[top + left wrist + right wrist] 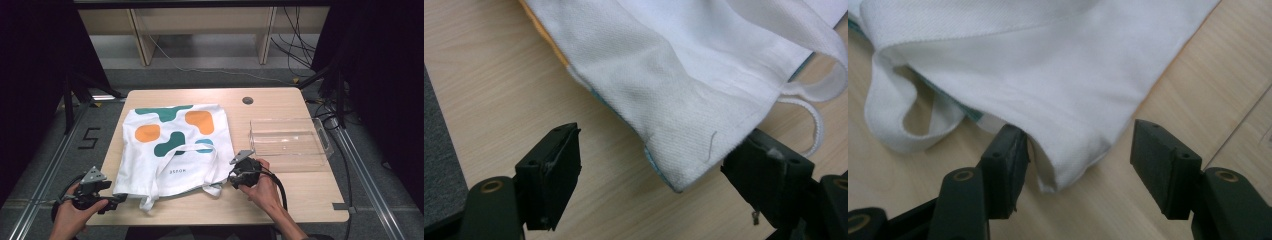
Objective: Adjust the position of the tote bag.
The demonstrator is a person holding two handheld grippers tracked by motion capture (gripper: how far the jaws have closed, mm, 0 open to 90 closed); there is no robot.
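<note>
A white tote bag (pixel 172 145) with orange and teal blobs lies flat on the wooden table (pixel 280 200), its handles towards the person. My left gripper (pixel 114 200) is open at the bag's near left corner (pixel 674 180), which lies between the jaws. At the near right corner (pixel 1068 170) my right gripper (pixel 231 177) stands open, that corner between its jaws. One white handle (pixel 893 135) loops beside the right gripper's left jaw; another strap (pixel 819 90) curls past the left gripper's right jaw.
A clear plastic tray (pixel 290 142) stands on the table's right side, just beyond the right gripper. A round cable hole (pixel 247 100) sits near the far edge. Cables trail over the floor behind the table.
</note>
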